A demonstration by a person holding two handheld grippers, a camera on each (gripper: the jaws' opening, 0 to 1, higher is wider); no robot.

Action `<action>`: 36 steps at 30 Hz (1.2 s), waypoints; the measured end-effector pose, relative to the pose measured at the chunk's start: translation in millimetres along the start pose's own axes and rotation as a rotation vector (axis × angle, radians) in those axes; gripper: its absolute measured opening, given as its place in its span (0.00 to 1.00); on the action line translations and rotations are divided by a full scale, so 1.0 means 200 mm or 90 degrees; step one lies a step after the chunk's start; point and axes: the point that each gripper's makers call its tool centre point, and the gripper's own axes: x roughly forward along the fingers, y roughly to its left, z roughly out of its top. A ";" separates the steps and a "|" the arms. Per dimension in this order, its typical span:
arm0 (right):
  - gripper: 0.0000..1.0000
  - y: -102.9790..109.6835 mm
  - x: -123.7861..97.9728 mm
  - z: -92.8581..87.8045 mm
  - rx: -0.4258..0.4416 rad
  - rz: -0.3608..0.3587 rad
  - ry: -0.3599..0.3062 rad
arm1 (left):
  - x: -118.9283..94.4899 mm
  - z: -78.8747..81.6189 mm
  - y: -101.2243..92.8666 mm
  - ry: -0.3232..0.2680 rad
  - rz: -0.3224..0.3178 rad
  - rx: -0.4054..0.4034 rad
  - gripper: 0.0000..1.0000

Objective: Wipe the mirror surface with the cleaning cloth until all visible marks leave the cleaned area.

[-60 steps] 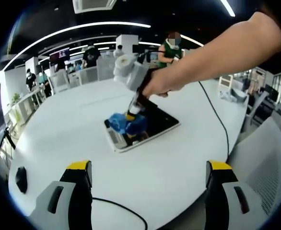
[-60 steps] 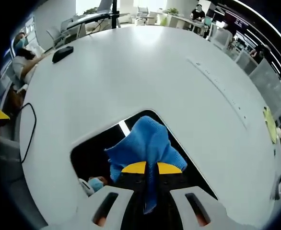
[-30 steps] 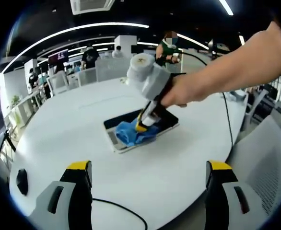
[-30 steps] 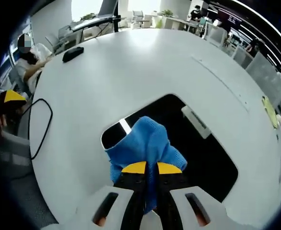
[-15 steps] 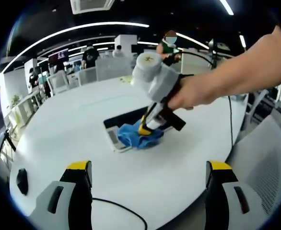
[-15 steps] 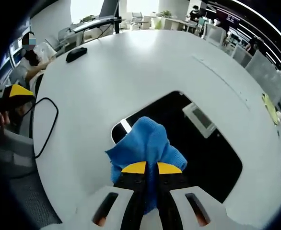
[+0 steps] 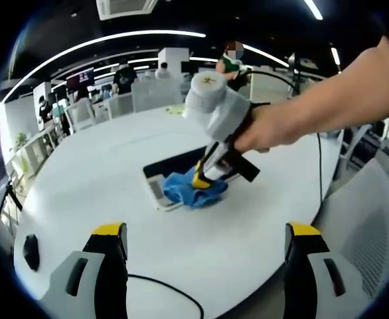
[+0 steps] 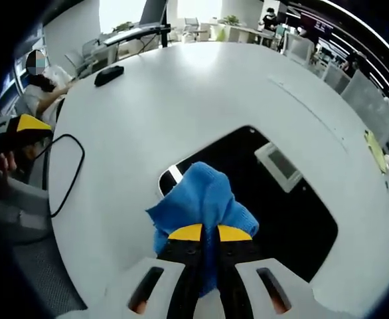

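On the round white table [image 7: 101, 179] lies the mirror [image 7: 156, 174], a dark rectangular slab [image 8: 281, 212] with a pale rim. The blue cleaning cloth [image 7: 193, 191] rests bunched on the mirror's near edge. A person's hand holds my right gripper [image 7: 201, 179] tilted down onto it. In the right gripper view the right gripper [image 8: 210, 233] is shut on the blue cloth [image 8: 201, 196], which hides the mirror's near corner. My left gripper [image 7: 206, 249] is open, held back near the table's edge with nothing between its jaws. Its yellow tip [image 8: 23, 124] appears at the left.
A black cable [image 7: 171, 292] trails across the table's near edge and loops [image 8: 65, 176] beside the left gripper. A small black object [image 8: 108, 75] lies at the table's rim. A grey mesh chair [image 7: 374, 226] stands at the right. People sit at desks beyond.
Over two seconds the right gripper dragged the cloth across the mirror from its left end toward its near edge. In the last half second it hardly moved. The left gripper stayed put.
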 end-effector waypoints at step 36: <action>0.02 -0.09 -0.06 -0.12 -0.003 0.031 0.018 | 0.00 -0.01 0.00 0.007 -0.002 0.003 0.99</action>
